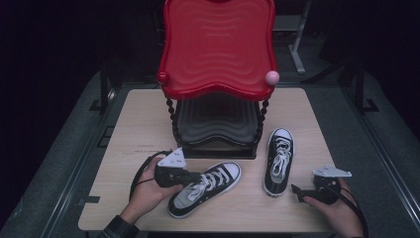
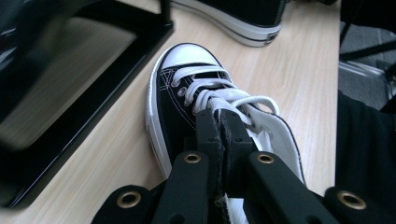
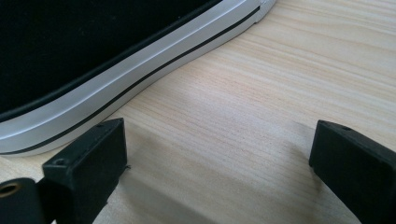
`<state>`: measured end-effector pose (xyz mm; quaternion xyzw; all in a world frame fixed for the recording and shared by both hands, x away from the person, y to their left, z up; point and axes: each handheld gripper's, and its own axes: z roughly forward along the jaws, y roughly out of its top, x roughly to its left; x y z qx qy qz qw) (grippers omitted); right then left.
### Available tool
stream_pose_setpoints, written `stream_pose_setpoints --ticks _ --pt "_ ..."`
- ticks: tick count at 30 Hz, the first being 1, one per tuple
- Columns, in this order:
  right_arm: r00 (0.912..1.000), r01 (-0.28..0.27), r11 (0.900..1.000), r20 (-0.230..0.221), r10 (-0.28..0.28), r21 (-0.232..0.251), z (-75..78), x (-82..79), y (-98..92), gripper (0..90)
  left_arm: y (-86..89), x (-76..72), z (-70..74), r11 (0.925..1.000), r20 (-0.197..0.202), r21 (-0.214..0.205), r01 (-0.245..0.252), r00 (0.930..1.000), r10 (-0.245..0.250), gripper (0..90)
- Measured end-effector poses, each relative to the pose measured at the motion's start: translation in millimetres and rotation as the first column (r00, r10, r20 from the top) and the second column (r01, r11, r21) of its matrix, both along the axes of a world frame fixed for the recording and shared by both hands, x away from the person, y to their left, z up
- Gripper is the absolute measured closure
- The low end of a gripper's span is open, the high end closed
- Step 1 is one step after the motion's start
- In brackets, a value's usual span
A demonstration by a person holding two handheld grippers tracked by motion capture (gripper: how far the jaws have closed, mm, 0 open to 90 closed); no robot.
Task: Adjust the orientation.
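A dark lab or studio: one wooden table [image 1: 148, 119] stands on grey floor [image 1: 64, 163] with black surroundings, metal stand legs [image 1: 297, 49] behind it.

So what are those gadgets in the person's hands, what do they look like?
Each hand carries a black two-jaw tool: the left gripper and right gripper have blocky black jaws with brass-ringed holes, a grey three-cornered plate on top and a trailing black cable. The left sleeve looks dark and checked.

The high view looks forward and down over the whole table [image 1: 148, 106]. Both gripper views sit low and close; all 3 share the right sneaker [image 1: 278, 161] [image 2: 243, 21] [image 3: 93, 60].
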<state>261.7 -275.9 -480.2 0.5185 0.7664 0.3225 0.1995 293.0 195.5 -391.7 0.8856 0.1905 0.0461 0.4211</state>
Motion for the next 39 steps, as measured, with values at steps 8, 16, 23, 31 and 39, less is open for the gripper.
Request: stream_pose_setpoints --ticks 8,16,23,31,39 --pt "1.0000 0.003 1.0000 0.000 -0.003 0.000 0.0 0.0 -0.1 3.7 43.4 -2.4 -5.2 0.9940 -0.023 -0.022 -0.107 0.9940 0.107 87.9" --pt "1.0000 0.004 1.0000 0.000 -0.004 0.000 0.0 0.1 -0.3 3.8 59.7 -10.6 -13.1 0.9930 -0.060 -0.042 -0.110 0.9924 0.107 83.3" --pt "1.0000 0.004 1.0000 0.000 -0.004 0.000 0.0 0.1 -0.4 3.8 95.8 -19.2 -5.8 0.9786 -0.037 -0.047 -0.200 0.9793 0.199 86.8" --pt "1.0000 0.004 1.0000 0.000 -0.004 0.000 0.0 0.1 -0.4 3.8 114.6 -25.1 -47.0 0.9673 -0.103 0.114 -0.227 0.9657 0.238 89.9" --pt "1.0000 0.003 1.0000 0.001 -0.003 0.000 -0.1 0.2 -0.6 3.8 89.6 -29.1 -56.8 0.9720 -0.125 0.194 -0.133 0.9794 0.159 89.8"
